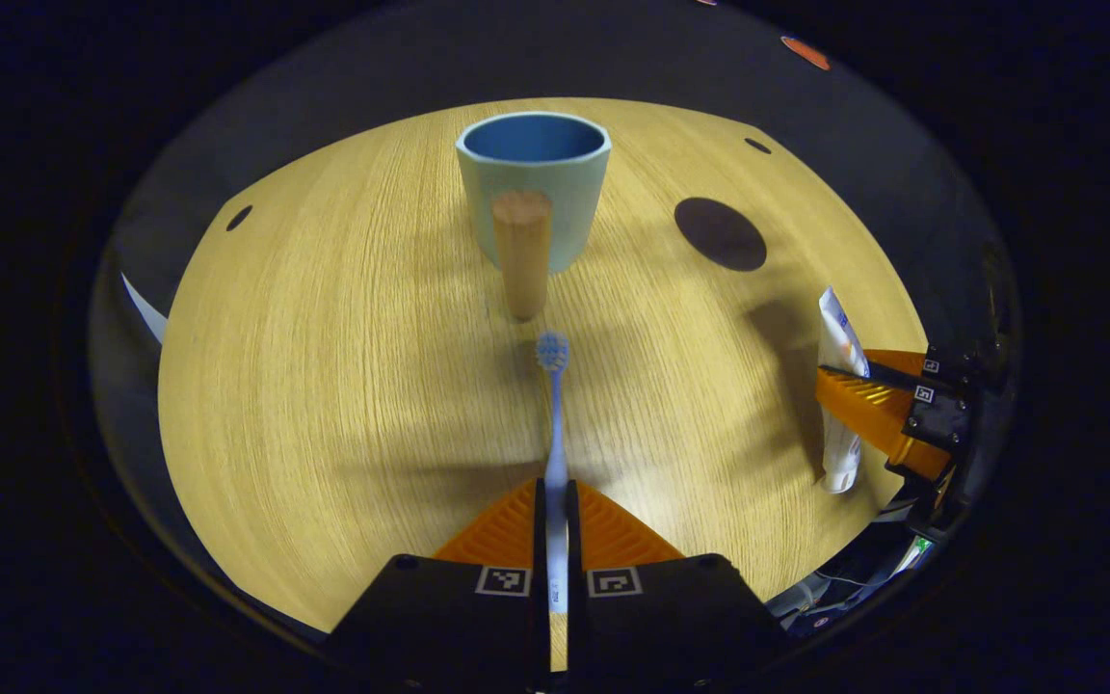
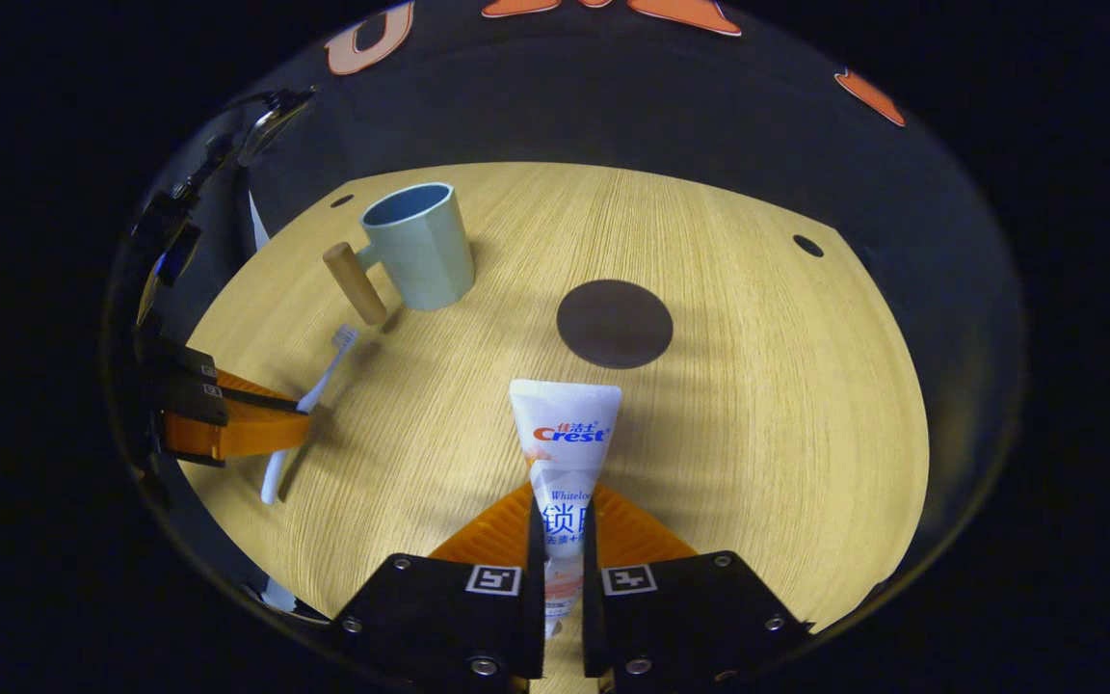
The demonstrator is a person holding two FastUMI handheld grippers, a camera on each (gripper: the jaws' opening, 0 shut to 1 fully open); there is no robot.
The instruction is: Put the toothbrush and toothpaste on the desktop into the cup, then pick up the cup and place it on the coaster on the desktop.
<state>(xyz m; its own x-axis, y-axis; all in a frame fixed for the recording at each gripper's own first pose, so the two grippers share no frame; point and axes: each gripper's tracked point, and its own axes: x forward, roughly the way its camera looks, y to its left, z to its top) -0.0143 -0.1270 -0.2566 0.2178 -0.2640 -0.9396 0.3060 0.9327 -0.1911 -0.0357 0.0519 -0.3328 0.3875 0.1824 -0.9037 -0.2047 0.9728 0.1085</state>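
The left gripper [image 1: 555, 501] has its fingers clenched on the toothbrush [image 1: 555, 424], both pressing on the handle. In the left gripper view the brush runs straight toward 12 o'clock, bristle head forward, and its head ends just short of the cup's wooden handle [image 1: 522, 253]. In the right gripper view the same brush [image 2: 309, 400] sits tilted in the left gripper [image 2: 300, 429] at about 9 o'clock, head up and lower end down toward the desk [image 2: 757, 405].

The right gripper [image 2: 555, 530] has its fingers closed on the toothpaste [image 2: 565, 453], gripping the tube across its lower body, with the flat crimped end pointing toward 12 o'clock. In the left gripper view that tube [image 1: 842, 386] stands roughly upright at 3 o'clock, cap end down, clamped in the right gripper [image 1: 849, 405]. Whether the cap touches the desk cannot be told.

The cup [image 1: 534, 188] stands upright on the desk at 12 o'clock in the left gripper view, its opening up and its handle facing the gripper. The coaster [image 1: 720, 233], a dark round disc, lies flat at about 1 o'clock, well apart from the cup. In the right gripper view the coaster [image 2: 614, 324] lies at 12 o'clock, just beyond the tube, and the cup [image 2: 418, 246] stands at about 11 o'clock.
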